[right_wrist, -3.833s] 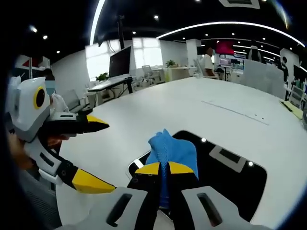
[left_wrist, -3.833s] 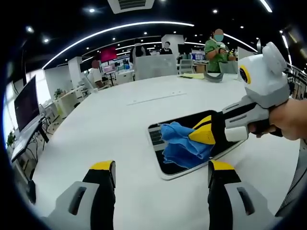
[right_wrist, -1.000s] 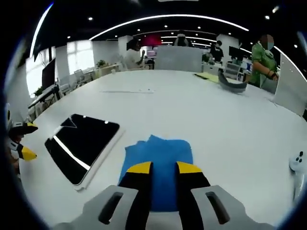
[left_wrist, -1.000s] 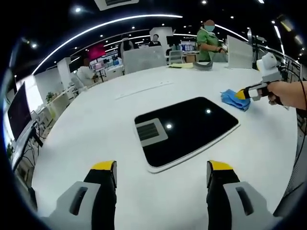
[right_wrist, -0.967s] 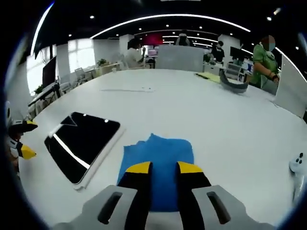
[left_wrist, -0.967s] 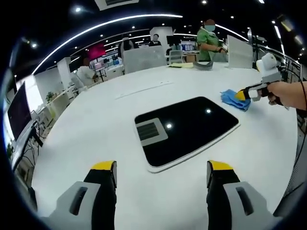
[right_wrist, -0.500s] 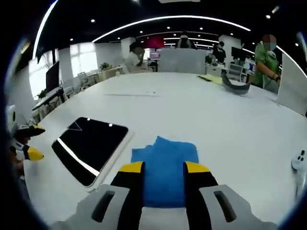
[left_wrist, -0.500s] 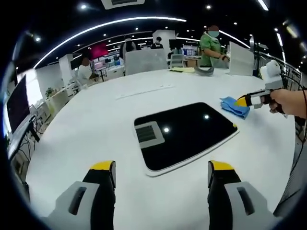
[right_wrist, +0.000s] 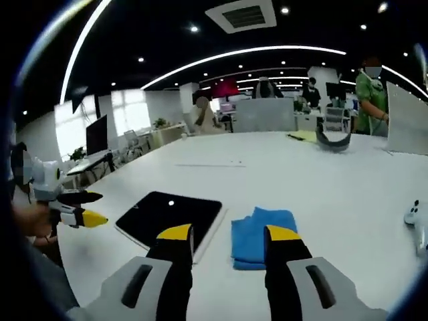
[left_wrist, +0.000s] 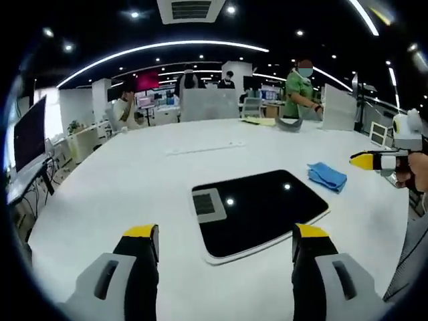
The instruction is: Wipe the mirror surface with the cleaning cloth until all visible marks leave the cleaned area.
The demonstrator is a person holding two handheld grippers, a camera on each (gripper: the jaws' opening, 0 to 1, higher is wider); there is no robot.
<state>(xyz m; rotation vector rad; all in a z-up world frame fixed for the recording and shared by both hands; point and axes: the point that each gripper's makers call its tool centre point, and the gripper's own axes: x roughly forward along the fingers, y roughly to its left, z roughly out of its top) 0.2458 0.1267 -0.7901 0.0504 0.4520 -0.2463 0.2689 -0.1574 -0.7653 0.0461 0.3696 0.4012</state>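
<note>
A dark rectangular mirror (left_wrist: 257, 210) with a white rim lies flat on the white table (left_wrist: 134, 194), ahead of my left gripper (left_wrist: 217, 237), which is open and empty. The blue cleaning cloth (left_wrist: 326, 176) lies folded on the table just right of the mirror. In the right gripper view the cloth (right_wrist: 262, 234) lies beyond my right gripper (right_wrist: 221, 235), which is open and lifted clear of it; the mirror (right_wrist: 170, 215) sits to its left. The right gripper (left_wrist: 376, 160) enters the left gripper view from the right. The left gripper (right_wrist: 73, 208) shows at the left, held in a hand.
A grey curved object (right_wrist: 333, 142) and yellow paper (right_wrist: 304, 136) lie at the table's far side. A small white device (right_wrist: 416, 217) rests at the right edge. A monitor (left_wrist: 30, 137) stands on a side desk. Several people stand behind the table.
My right gripper has opened, let go of the blue cloth beside the mirror and drawn back and up from it. The left gripper has stayed open over the near table.
</note>
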